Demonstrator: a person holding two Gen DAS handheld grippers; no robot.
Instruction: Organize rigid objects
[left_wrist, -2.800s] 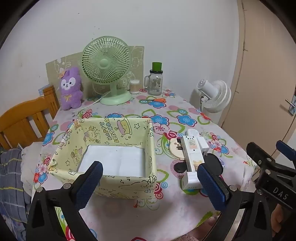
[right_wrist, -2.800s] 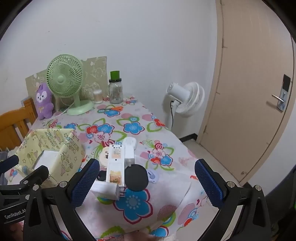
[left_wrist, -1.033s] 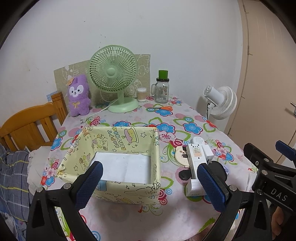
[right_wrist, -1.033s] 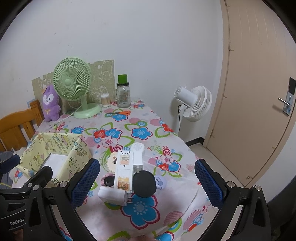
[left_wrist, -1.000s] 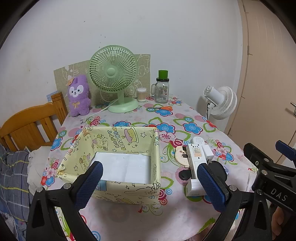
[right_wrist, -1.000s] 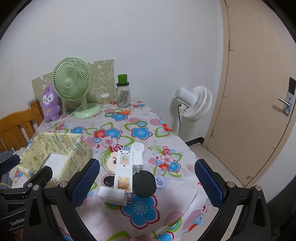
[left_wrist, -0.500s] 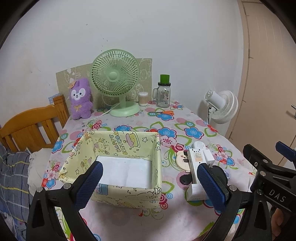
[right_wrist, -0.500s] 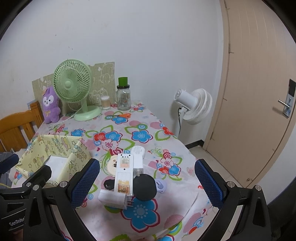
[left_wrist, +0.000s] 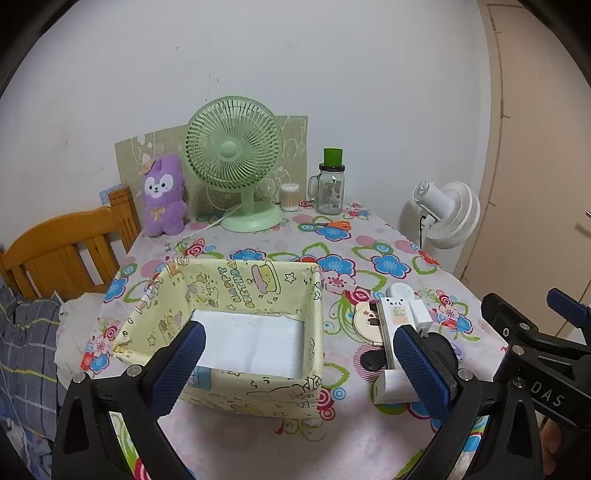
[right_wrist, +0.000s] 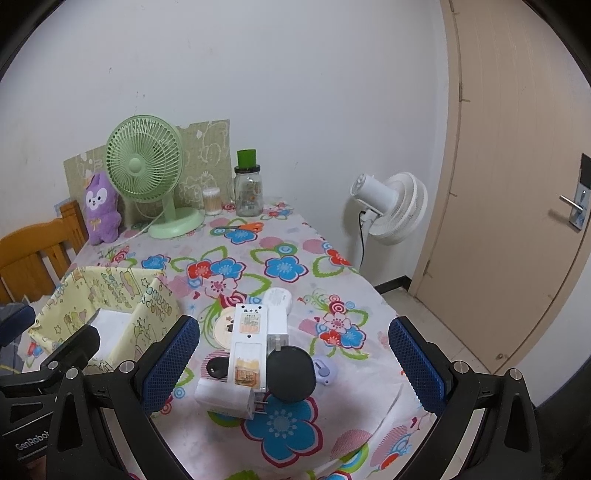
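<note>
A yellow cartoon-print fabric box (left_wrist: 236, 291) (right_wrist: 147, 306) with a white floor stands on the floral table. To its right lies a cluster: a long white remote (right_wrist: 247, 339) (left_wrist: 395, 325), a white plug adapter (right_wrist: 225, 397), a black round disc (right_wrist: 291, 373), a round cream compact (right_wrist: 221, 328), a white round device (right_wrist: 277, 299), a small lilac item (right_wrist: 325, 369) and a black key fob (right_wrist: 216, 367). My left gripper (left_wrist: 295, 362) hangs open above the box's near wall. My right gripper (right_wrist: 291, 365) is open over the cluster. Neither holds anything.
At the table's back stand a green desk fan (left_wrist: 236, 158), a purple plush (left_wrist: 162, 199), a glass jar with a green lid (left_wrist: 330, 184), a cotton swab tub (left_wrist: 288, 197) and orange scissors (left_wrist: 332, 225). A wooden chair (left_wrist: 62, 251) is left, a white floor fan (right_wrist: 391, 206) and door (right_wrist: 517, 184) right.
Both grippers have drawn back and risen from the table, so the box and cluster look smaller and farther. Nothing on the table has moved; both stayed open.
</note>
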